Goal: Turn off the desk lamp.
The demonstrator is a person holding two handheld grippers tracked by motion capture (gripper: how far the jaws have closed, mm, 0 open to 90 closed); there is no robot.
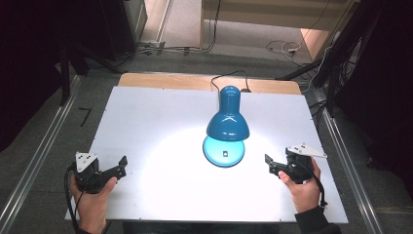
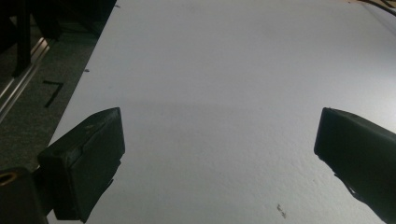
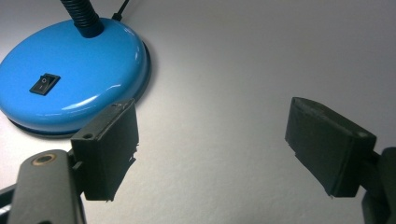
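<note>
A blue desk lamp (image 1: 226,126) stands lit at the middle of the white table (image 1: 146,122), its round base (image 3: 74,74) bearing a black switch (image 3: 45,84). The left hand-held gripper (image 1: 122,165) rests near the left edge, jaws spread wide and empty. The right hand-held gripper (image 1: 269,165), also spread and empty, sits just right of the base.
</note>
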